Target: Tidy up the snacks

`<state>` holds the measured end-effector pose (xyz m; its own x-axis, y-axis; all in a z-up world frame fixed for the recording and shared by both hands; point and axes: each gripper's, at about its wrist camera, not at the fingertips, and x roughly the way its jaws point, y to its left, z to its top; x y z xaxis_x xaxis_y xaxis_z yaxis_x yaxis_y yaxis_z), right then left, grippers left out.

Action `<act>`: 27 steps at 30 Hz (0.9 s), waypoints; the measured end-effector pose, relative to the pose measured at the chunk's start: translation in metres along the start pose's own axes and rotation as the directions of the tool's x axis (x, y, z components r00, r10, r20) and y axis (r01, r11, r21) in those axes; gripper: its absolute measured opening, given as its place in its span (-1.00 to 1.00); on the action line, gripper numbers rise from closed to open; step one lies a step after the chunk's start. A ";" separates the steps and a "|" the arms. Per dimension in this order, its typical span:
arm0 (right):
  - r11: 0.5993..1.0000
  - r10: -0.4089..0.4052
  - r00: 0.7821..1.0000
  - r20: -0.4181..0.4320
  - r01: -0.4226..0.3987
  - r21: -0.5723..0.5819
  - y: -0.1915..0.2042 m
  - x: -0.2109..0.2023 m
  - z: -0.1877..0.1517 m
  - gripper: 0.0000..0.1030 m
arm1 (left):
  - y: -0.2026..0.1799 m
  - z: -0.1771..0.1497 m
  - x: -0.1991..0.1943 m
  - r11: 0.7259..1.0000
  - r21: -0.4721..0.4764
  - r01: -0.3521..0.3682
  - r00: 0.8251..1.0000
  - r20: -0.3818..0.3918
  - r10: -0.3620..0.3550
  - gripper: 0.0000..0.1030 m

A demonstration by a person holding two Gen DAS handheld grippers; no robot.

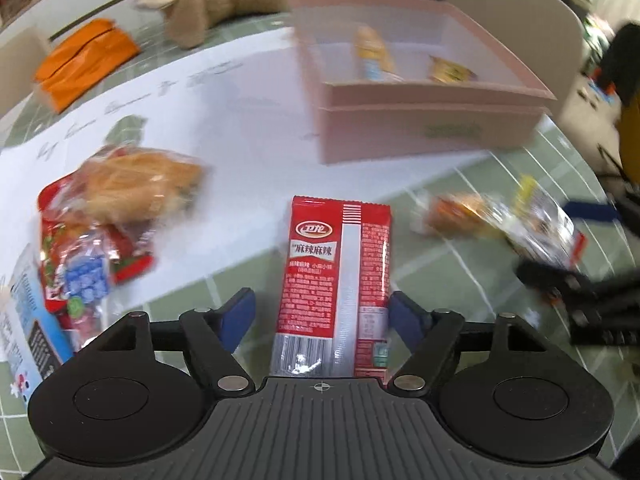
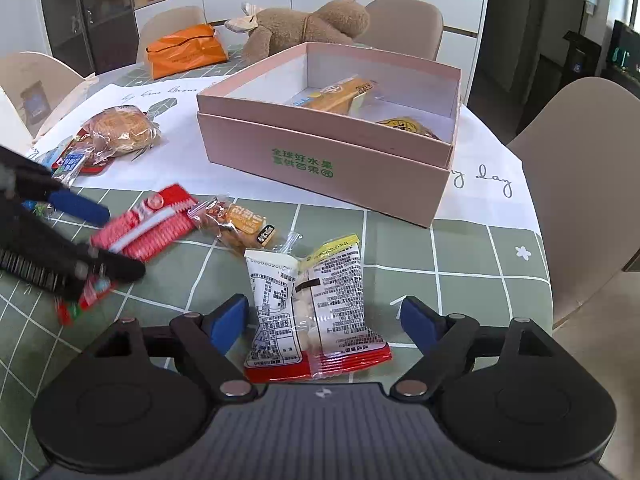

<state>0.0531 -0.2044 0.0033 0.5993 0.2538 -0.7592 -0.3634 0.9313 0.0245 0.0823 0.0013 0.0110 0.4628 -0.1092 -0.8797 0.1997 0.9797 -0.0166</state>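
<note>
The left gripper (image 1: 322,314) is seen with its jaws spread wide over a red spicy-strip packet (image 1: 338,288), which lies flat on the green checked tablecloth (image 1: 460,280) between the blue pads (image 1: 404,316); the right pad appears to be at the packet's edge, the left pad stands clear, and nothing is gripped. The right gripper (image 2: 320,320) is likewise held wide open around a white-and-clear snack bag with a red bottom seam (image 2: 316,312), neither pad touching it. The pink box (image 2: 320,160), printed with green characters, stands farther back on a white sheet (image 2: 492,184), and two wrapped snacks (image 2: 340,94) are already seen inside it. Between the right gripper and the box, a small orange-labelled snack pack (image 2: 240,222) lies on the cloth, just beside the red packet where the left gripper is seen. To the far left, a wrapped bun (image 2: 120,130) is piled on several red and blue packets (image 1: 84,268). At the far side of the table an orange bag (image 2: 184,50) and a brown plush bear (image 2: 304,26) are lying, with beige chairs (image 2: 584,184) set around the table.
</note>
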 end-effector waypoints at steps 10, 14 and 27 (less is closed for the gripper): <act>1.000 0.011 1.000 0.016 -0.010 -0.015 0.003 -0.003 -0.001 0.08 | 0.028 0.005 -0.006 0.997 -0.064 0.042 0.999 0.015 -0.041 0.19; 0.994 0.050 0.999 0.022 -0.047 -0.098 0.018 -0.014 0.003 -0.04 | 0.015 0.003 -0.005 1.000 0.024 0.003 1.000 0.029 -0.004 0.19; 0.997 0.025 0.997 0.073 -0.019 -0.076 0.003 -0.036 0.019 -0.04 | 0.037 -0.005 -0.046 0.975 -0.145 0.167 0.979 0.139 -0.147 -0.03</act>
<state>0.0436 -0.2057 0.0433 0.6404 0.2951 -0.7091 -0.4277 0.9038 -0.0101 0.0635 0.0431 0.0483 0.5442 -0.2745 -0.7928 0.1467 0.9615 -0.2322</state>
